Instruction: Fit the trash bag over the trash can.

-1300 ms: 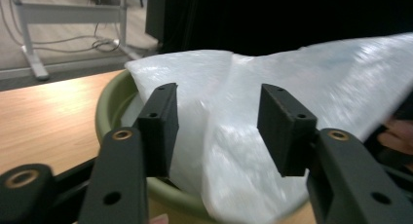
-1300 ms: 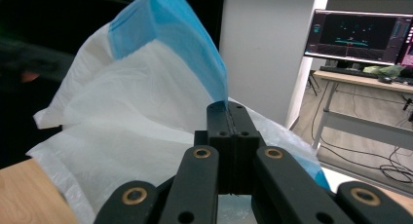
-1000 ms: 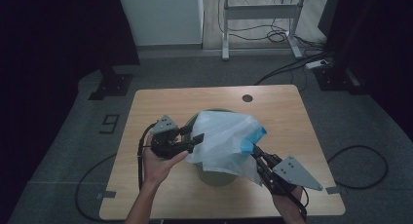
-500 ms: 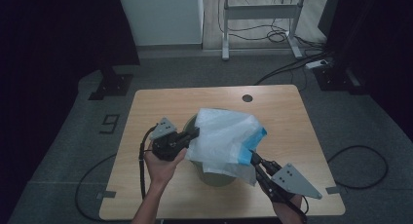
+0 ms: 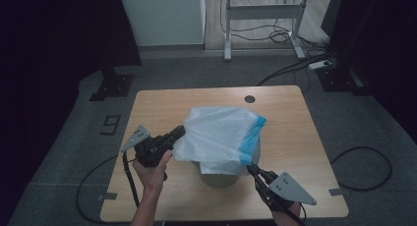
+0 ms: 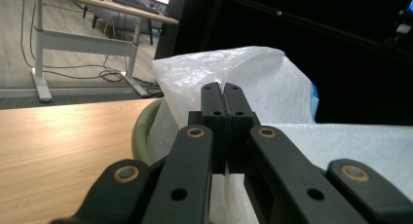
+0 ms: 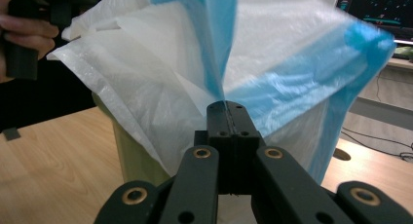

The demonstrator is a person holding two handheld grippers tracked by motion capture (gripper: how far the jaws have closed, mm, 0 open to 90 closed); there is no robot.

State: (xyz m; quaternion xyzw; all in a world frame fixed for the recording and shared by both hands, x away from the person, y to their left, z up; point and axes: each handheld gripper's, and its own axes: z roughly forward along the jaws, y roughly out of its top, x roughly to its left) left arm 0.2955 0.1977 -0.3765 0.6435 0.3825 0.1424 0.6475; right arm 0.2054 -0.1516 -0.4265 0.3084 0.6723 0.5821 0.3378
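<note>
Two hand-held grippers stretch one white translucent plastic bag with a blue band along one edge (image 5: 219, 137) above a round pale-green bin (image 5: 221, 176) standing on the light wooden table (image 5: 305, 137). The bag lies draped over the bin's top and hides its mouth, so what the bin holds cannot be told; only the bin's near wall shows below the plastic in the high view. The left gripper (image 5: 180, 131), held in the person's left hand (image 5: 153, 166), has its jaws pressed together on the bag's white edge at the left side, with film rising just behind the jaw tips in the left gripper view. The right gripper (image 5: 251, 168) sits at the bag's near right corner, jaws clamped together on the plastic where the blue band folds down to them.
</note>
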